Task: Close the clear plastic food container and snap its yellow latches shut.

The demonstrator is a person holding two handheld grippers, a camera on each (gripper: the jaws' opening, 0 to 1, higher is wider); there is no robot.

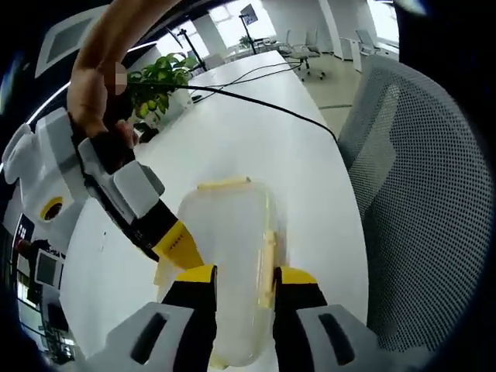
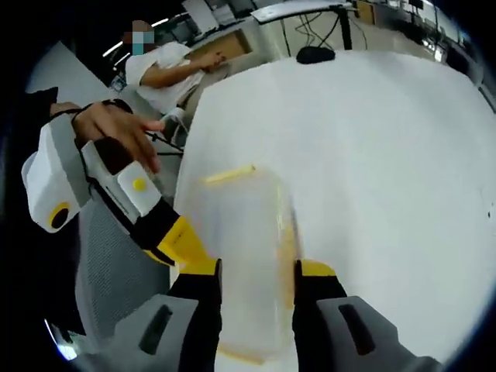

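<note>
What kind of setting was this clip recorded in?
Probably an open-plan office: a long white table with cables, a grey mesh office chair, a potted plant, and a person seated at another desk.

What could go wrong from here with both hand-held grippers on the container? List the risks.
1. Both hand-held grippers, left and right, straddle the clear plastic food container; uneven squeezing might skew the lid rather than seat it.
2. The container sits close to the edge of the white table, beside the grey mesh office chair, so a push could slide it off.
3. The yellow latch at the far end looks unsnapped and may stay so.
</note>
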